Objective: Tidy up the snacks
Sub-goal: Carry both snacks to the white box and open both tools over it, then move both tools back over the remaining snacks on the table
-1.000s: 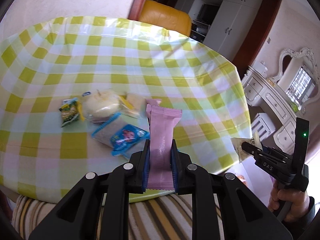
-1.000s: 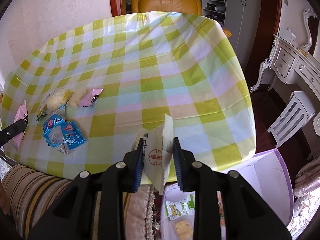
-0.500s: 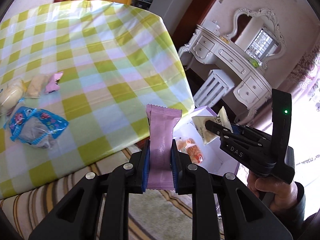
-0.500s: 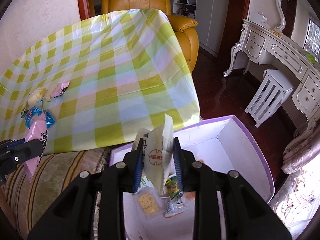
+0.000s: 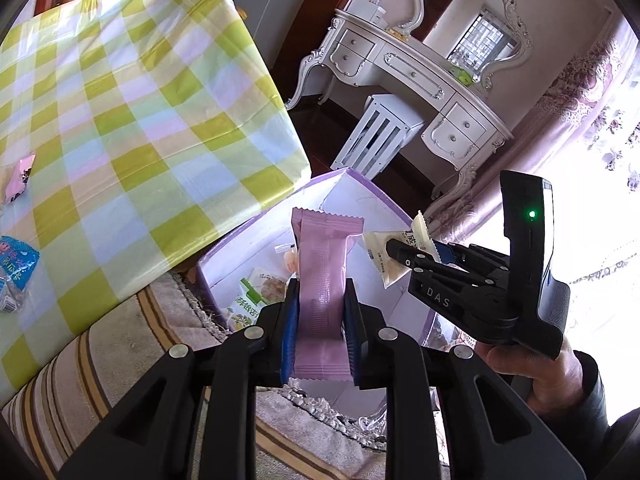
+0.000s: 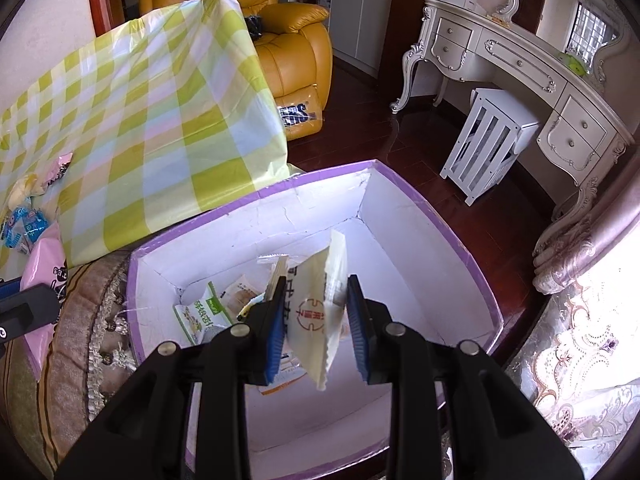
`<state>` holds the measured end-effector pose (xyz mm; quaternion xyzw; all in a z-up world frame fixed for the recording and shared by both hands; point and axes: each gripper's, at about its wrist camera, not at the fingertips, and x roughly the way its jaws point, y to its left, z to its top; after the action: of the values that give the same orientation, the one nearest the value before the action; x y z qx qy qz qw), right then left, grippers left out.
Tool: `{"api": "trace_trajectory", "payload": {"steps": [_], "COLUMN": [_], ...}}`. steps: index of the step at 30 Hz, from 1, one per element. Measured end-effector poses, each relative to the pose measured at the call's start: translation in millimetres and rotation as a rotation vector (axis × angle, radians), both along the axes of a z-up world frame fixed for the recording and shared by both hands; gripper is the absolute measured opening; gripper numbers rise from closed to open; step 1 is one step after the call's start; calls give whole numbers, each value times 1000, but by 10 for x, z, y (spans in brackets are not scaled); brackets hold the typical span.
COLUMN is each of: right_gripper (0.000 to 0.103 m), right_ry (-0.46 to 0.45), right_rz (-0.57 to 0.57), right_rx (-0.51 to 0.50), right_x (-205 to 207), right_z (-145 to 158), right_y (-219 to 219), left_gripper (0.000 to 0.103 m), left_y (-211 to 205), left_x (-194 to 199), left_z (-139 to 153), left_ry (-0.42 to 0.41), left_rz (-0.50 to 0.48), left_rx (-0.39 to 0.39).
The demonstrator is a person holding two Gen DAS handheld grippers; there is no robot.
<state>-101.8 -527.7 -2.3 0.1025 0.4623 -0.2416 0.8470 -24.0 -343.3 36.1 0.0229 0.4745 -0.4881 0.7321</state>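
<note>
Left tool [image 5: 319, 320]: closed upright on a pink wafer-style packet [image 5: 326, 272], both blue pads pressed flat against its sides, the packet's crimped top standing clear above the fingers. Right tool [image 6: 316, 320]: jaws a little apart around a cream sachet with a red seal [image 6: 318, 316]; the left pad looks to touch it, the right pad shows a gap, so the hold reads as loosening or already let go — which one cannot be told for certain. Step in hand, as judged: delivery into the purple-rimmed white box [image 6: 440, 224], with the right tool directly over its interior and the left tool just at its near edge. Next move calls for parting the right jaws fully so the sachet falls, then carrying the pink packet further over the opening before release. Box contents: a green-printed packet [image 6: 202, 312], a cracker packet and other wrappers, partly hidden behind the fingers. Bench [image 5: 132, 128] under a yellow-green check cloth, to the left, with stock remaining — a blue packet [image 5: 16, 272] and a small pink wrapper [image 5: 20, 176]. Surroundings: striped cushion [image 5: 100, 360] with fringed trim under the box, white dressing table [image 6: 520, 80], slatted stool [image 6: 492, 144], yellow armchair [image 6: 292, 36]. Obstruction: the two tools crowd one another over the box, so the drops want staggering.
</note>
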Motion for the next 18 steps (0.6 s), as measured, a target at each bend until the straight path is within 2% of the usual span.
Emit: {"api": "trace_trajectory", "payload": {"steps": [2,4,5,6,10,18], "right_gripper": [30,42,54,59,63,65], "right_ry": [6,11,10,7,8,-9], "right_rz": [-19,-42,-52,-60,-56,-19], "right_rx": [1,-3,-7,-10,-20,-27], "right_x": [-31,-55,-61,-66,-24,134], "right_z": [-13,-18,-13,-1,36,171], "right_y": [-35,-60,-65,-68,-29,149], "left_gripper": [29,58,63,67,80,87], "left_y": [-29,-27,-17,-4,51,416], "left_x": [-10,-13,-17,-17,-14,55], "left_z": [-4,5,19,32,83,338], "left_ry": [6,4,1,0,-21,-147], "left_rz": [-15,-13,-10,-7,13,105], "left_rx": [-5,-14,-20,-26,-33,-55]}}
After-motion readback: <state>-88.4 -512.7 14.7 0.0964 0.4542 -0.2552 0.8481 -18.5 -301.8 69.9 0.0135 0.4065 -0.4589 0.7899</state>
